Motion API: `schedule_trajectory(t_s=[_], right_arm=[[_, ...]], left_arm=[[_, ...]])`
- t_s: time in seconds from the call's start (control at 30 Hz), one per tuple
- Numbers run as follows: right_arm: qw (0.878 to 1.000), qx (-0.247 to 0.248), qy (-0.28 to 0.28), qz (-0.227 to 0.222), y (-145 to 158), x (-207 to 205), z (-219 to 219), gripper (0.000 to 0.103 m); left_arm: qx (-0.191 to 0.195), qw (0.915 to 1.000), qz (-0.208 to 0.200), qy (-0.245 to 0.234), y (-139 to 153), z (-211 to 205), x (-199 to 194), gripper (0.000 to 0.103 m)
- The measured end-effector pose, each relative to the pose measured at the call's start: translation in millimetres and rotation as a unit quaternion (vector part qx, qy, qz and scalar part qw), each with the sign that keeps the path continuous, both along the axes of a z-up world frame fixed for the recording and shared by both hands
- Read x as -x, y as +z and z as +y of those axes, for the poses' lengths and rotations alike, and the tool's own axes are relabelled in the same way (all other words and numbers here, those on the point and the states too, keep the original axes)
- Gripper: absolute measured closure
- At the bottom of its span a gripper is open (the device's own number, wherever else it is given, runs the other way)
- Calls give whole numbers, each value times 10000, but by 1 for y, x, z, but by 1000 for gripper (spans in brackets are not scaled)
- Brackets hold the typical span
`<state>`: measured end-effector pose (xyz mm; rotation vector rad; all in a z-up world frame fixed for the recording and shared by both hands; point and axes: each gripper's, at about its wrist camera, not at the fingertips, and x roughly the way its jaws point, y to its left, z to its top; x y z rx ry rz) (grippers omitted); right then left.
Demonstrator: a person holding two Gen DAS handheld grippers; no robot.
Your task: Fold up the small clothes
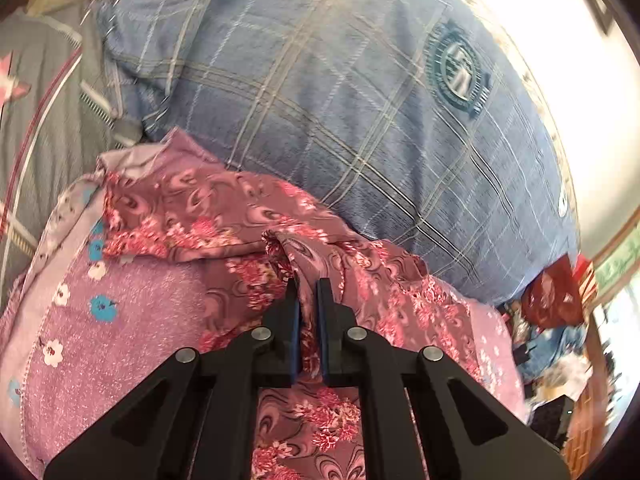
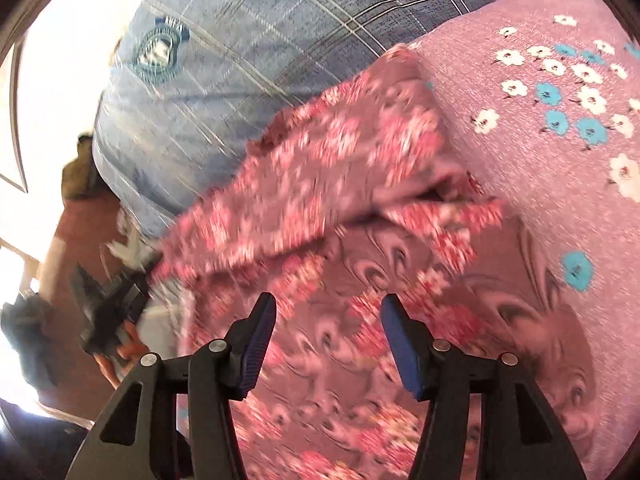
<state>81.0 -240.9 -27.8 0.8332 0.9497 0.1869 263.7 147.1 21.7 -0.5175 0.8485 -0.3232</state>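
A small mauve garment with red and pink flowers [image 1: 224, 216] lies rumpled on a pink flowered blanket [image 1: 132, 320]. My left gripper [image 1: 308, 284] is shut on a raised fold of this garment. In the right wrist view the same garment [image 2: 340, 168] spreads below and ahead, blurred by motion. My right gripper [image 2: 328, 312] is open and empty just above the cloth, with cloth showing between its blue pads [image 2: 256, 352].
A large blue checked pillow [image 1: 340, 92] with a round badge lies behind the garment and also shows in the right wrist view [image 2: 240, 40]. A grey striped cover [image 1: 44, 128] lies at the left. Cluttered items [image 1: 556, 320] sit past the bed's right side.
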Motion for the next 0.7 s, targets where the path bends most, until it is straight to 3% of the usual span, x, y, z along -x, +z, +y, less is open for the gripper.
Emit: schedule_trajectory(t_s=[0.13, 0.3, 0.37, 0.4, 0.43, 0.53, 0.6, 0.7], right_arm=[[9979, -512, -374, -160, -3, -18, -9, 45], [9890, -1018, -1070, -12, -27, -45, -33, 47], [9821, -1294, -1367, 32, -35, -51, -45, 66], [9808, -1263, -1483, 93, -35, -54, -52, 97], [9813, -1142, -1550, 42, -30, -56, -61, 100], [9777, -374, -2016, -452, -3, -50, -94, 100], [9763, -189, -2150, -179, -7, -49, -109, 100], [9860, -382, -1612, 186, -20, -47, -106, 94]], left_arm=[[49, 10000, 74, -44, -2, -4, -3, 98], [-10, 10000, 31, -71, -2, -6, -1, 98], [-13, 9999, 74, -95, -4, -7, -2, 98], [-15, 9998, 147, -161, -8, -11, -4, 97], [-31, 9994, 226, -267, -12, -17, -6, 97], [-568, 9968, 391, -408, -23, -39, -9, 97], [-896, 9937, 506, -447, -29, -48, -11, 97], [-747, 9956, 501, -250, -28, -34, -11, 97]])
